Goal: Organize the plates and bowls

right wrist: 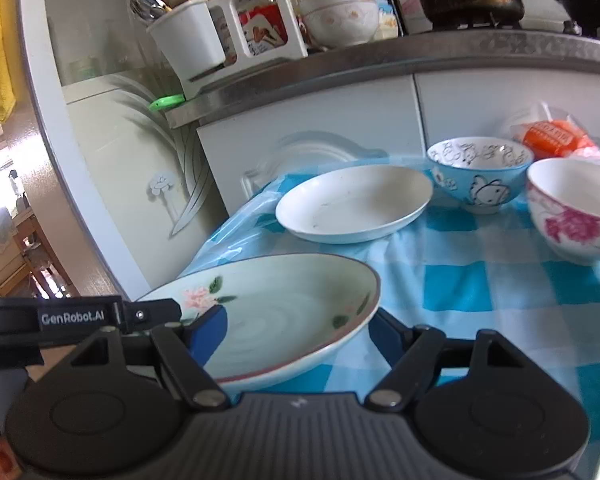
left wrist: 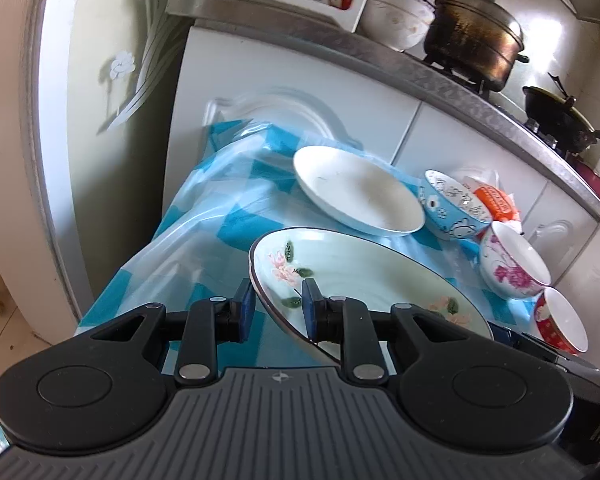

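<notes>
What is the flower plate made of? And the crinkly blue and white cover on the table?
Flower plate: probably glazed ceramic; it looks glossy, smooth and rigid, with painted flowers. Table cover: likely thin plastic sheet; it shines, wrinkles and looks see-through at the corner.

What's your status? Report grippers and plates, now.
Left gripper shut on floral plate rim. Right gripper open, straddling the plate's near edge. White plate ahead on the checked cloth; blue bowl, pink-flower bowl beside it.

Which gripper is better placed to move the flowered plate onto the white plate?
Left. The left gripper has its pads clamped on the flowered plate rim; the right gripper is open, merely straddling it. The white plate lies just beyond.
</notes>
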A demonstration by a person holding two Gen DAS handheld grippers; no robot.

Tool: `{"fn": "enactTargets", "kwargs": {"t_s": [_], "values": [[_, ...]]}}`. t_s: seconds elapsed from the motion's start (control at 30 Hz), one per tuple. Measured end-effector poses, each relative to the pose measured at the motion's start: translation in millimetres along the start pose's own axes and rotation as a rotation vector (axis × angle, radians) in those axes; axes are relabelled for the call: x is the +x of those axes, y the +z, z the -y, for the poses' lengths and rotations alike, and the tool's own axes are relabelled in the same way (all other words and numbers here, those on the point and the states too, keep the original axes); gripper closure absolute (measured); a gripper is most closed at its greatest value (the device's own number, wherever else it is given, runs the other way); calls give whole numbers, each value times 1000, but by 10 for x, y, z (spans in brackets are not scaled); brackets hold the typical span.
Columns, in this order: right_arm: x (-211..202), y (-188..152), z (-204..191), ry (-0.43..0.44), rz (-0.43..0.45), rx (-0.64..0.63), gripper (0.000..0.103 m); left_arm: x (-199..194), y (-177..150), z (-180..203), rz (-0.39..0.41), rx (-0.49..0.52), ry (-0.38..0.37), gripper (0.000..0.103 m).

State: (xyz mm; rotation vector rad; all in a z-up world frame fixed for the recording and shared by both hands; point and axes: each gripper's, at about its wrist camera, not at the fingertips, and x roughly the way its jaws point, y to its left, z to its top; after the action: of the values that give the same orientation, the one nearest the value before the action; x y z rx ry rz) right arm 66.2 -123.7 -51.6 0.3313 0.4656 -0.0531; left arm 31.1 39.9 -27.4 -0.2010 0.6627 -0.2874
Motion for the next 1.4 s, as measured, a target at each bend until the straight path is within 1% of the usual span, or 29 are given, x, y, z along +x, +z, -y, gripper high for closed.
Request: {"fn": "enactTargets", "kwargs": {"t_s": [0.37,0.73,0.97,1.1,1.4], "values": [[-523,-52,-22,-66,82,-70,25,-239,-15,241,35,29,-66,79],[-1101,-115,129,-131,141,-67,25,-451,-91,585,48,81,-158,79],[-1501,-183,262,-185,182,-56,25,-519,-202,847,33,112,-216,79],[-1698,-274,382,-222,193,-27,25,-542,-299,1037,21,141,-249,79],[-2075,-538,670,-324,204,27,25,-453,-582,1508,-50,227,-308,79]]}}
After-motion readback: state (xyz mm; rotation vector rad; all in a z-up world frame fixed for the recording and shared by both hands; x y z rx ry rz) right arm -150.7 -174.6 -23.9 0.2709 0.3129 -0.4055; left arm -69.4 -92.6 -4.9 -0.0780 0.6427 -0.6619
